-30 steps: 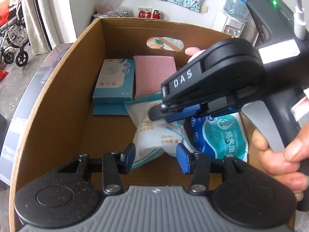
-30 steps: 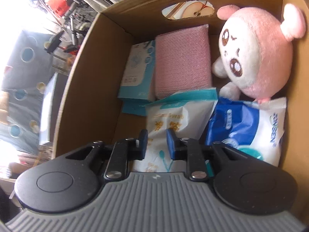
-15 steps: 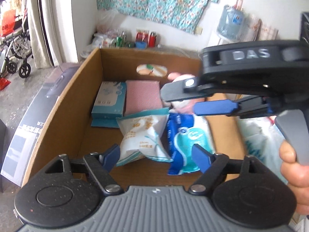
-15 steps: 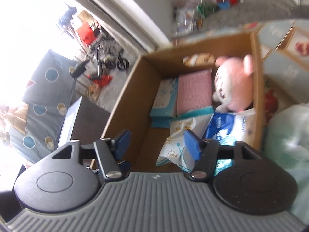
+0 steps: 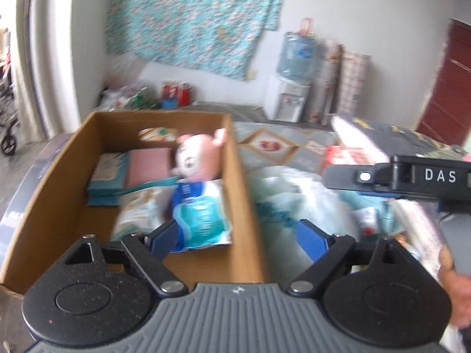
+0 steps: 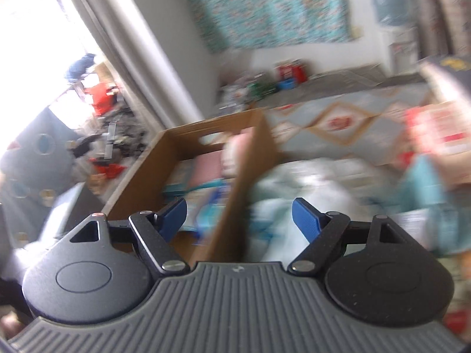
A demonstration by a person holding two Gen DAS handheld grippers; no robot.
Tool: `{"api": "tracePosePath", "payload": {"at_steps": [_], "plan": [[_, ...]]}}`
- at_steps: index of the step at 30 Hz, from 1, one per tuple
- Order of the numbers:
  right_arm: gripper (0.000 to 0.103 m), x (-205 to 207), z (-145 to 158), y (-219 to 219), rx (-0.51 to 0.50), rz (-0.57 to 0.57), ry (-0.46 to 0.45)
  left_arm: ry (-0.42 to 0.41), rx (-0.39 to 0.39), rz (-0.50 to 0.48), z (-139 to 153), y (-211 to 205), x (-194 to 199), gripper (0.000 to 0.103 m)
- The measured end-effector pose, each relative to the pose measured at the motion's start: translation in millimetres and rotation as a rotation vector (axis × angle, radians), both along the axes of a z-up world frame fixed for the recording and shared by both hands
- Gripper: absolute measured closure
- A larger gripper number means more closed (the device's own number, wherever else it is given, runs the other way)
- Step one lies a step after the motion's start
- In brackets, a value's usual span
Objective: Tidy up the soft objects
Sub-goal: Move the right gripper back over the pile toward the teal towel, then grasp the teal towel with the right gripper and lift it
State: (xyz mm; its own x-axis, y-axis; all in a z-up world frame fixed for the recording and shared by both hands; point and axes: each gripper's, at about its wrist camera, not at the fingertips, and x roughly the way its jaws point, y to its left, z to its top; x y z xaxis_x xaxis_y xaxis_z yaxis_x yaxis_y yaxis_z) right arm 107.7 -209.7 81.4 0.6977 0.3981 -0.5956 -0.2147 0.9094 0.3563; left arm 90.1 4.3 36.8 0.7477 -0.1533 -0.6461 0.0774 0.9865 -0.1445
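Observation:
A cardboard box [image 5: 53, 182] holds a pink plush toy [image 5: 197, 158], a blue wipes pack [image 5: 200, 214], a white cotton-swab pack [image 5: 138, 211], a pink sponge pack [image 5: 148, 166] and teal mask boxes [image 5: 107, 173]. My left gripper [image 5: 238, 235] hangs above the box's near right corner; its jaws are opening and nothing is between them. My right gripper [image 6: 238, 214] is also opening and empty, above the box's right wall [image 6: 235, 194]. A pale plastic bag [image 5: 297, 194] of soft goods lies right of the box. The right gripper's body [image 5: 412, 179] crosses the left wrist view.
A patterned rug [image 5: 273, 144] covers the floor beyond the bag. A water dispenser [image 5: 290, 100] and rolled mats [image 5: 350, 85] stand at the back wall under a floral cloth [image 5: 194, 17]. Red cans [image 5: 173, 91] and clutter sit behind the box. A dark cushion [image 5: 391, 135] lies at the right.
Both grippers opened wide, let go of the packs in the box, and rose back and to the right. The right gripper now looks past the box's right wall toward the bag.

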Motion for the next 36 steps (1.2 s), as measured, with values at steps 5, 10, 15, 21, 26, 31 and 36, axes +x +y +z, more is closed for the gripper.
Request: {"api": "tracePosePath", "payload": {"at_steps": [5, 10, 15, 21, 26, 31, 36], "plan": [[0.022, -28, 12, -69, -0.108, -0.143, -0.047, -0.041, 0.0, -0.113, 4, -46, -4, 0.015], [0.021, -42, 3, -126, -0.112, -0.23, -0.017, -0.054, 0.001, -0.209, -4, -92, 2, 0.015], [0.021, -38, -19, -159, -0.052, -0.254, 0.053, -0.058, 0.033, -0.269, -22, -134, 12, 0.015], [0.021, -14, -42, -179, 0.001, -0.254, 0.126, -0.047, 0.057, -0.305, -40, -172, 23, 0.018], [0.022, 18, -55, -183, 0.036, -0.215, 0.169, -0.047, 0.065, -0.32, -49, -191, 37, 0.023], [0.022, 65, -76, -176, 0.042, -0.166, 0.213, -0.01, 0.056, -0.319, -62, -204, 55, 0.04], [0.031, 107, -110, -170, 0.039, -0.141, 0.302, 0.027, 0.068, -0.331, -74, -205, 59, 0.048]]}}
